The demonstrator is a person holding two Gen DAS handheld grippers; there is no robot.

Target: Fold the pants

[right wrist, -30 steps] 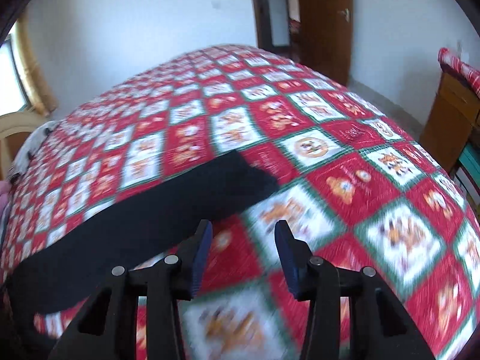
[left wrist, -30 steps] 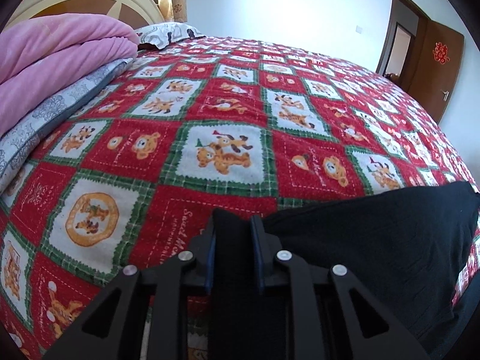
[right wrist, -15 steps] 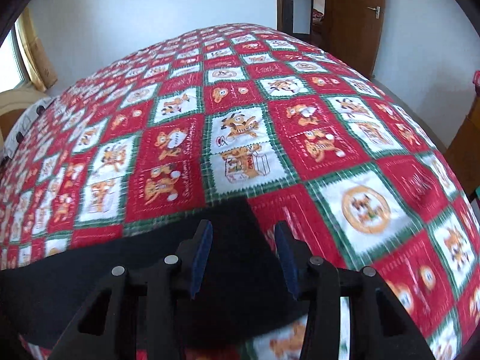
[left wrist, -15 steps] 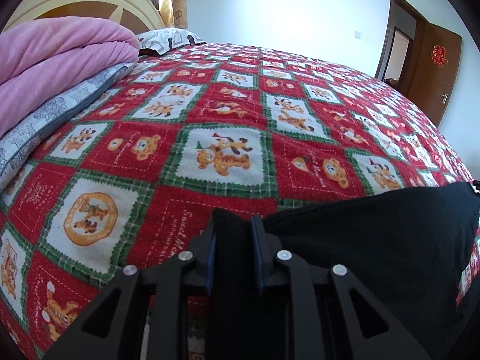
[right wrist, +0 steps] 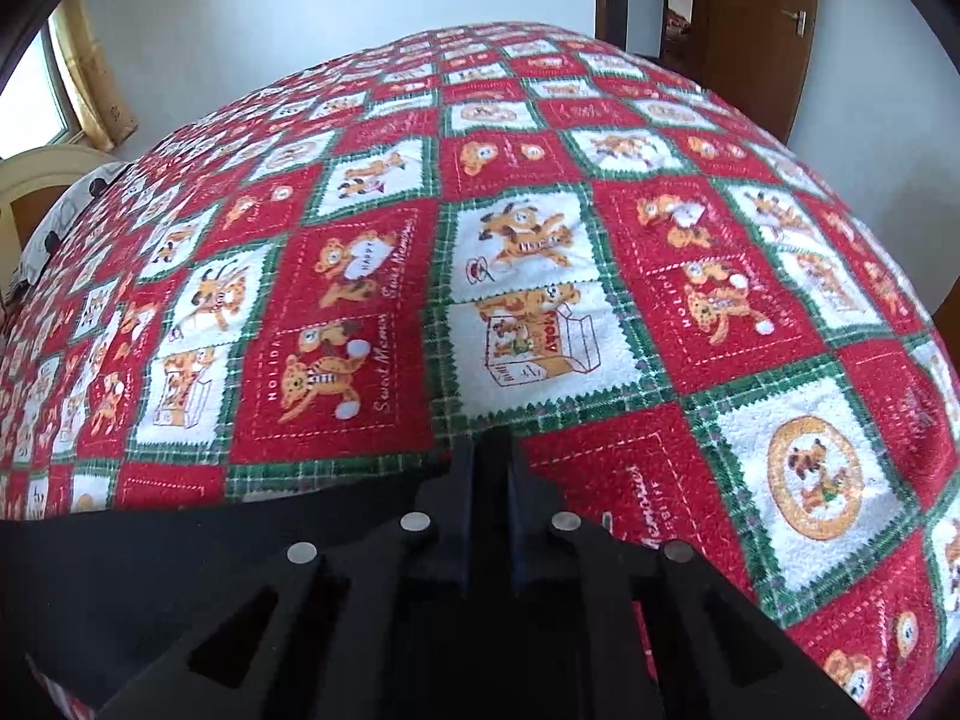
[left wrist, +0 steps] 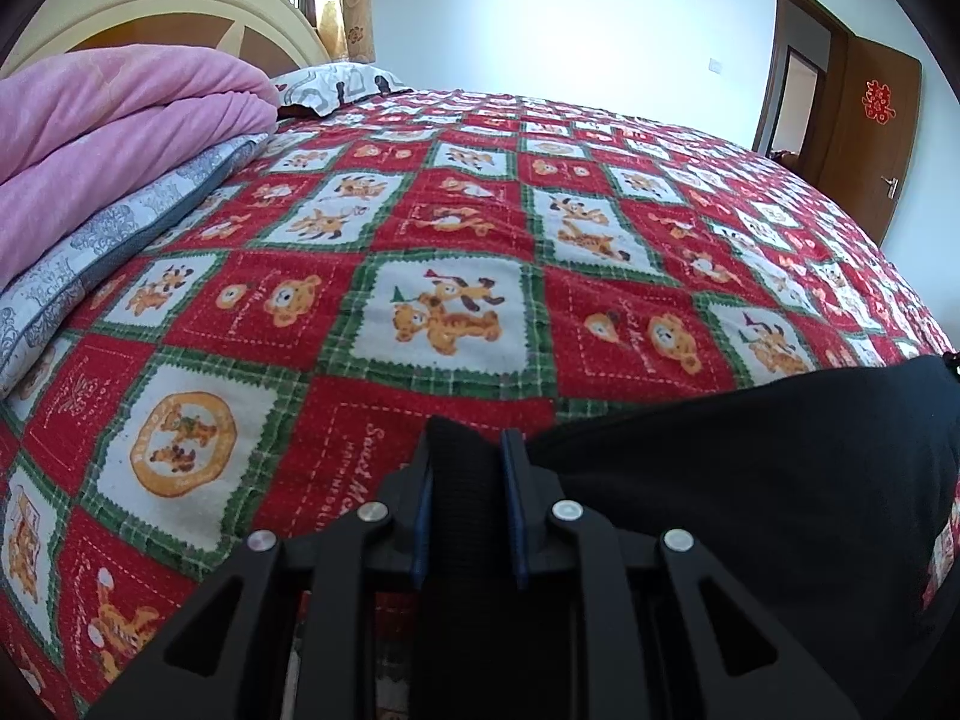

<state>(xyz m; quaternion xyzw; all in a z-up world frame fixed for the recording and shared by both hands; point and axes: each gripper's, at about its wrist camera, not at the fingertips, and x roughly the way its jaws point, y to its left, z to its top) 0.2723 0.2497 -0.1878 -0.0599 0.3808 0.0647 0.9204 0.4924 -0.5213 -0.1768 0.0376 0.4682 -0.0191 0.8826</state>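
The black pants (left wrist: 750, 456) lie on a red, green and white cartoon-print bedspread (left wrist: 456, 228). My left gripper (left wrist: 465, 450) is shut on a corner of the pants, with black cloth filling the gap between its blue pads. The cloth stretches away to the right. In the right wrist view my right gripper (right wrist: 489, 456) is shut on the other end of the pants (right wrist: 180, 558), which spread out to the left along the bottom of the view. Both grips sit low over the bedspread (right wrist: 540, 276).
A folded pink blanket (left wrist: 114, 120) on a grey patterned quilt (left wrist: 102, 234) lies at the left by the headboard, with a pillow (left wrist: 330, 84) behind. A brown door (left wrist: 870, 138) stands at the far right. The bed's right edge drops off near a wooden cabinet (right wrist: 948, 312).
My right gripper moved over the pants' end and shut on it; it was open a second ago. My left gripper stayed shut on its corner and barely moved.
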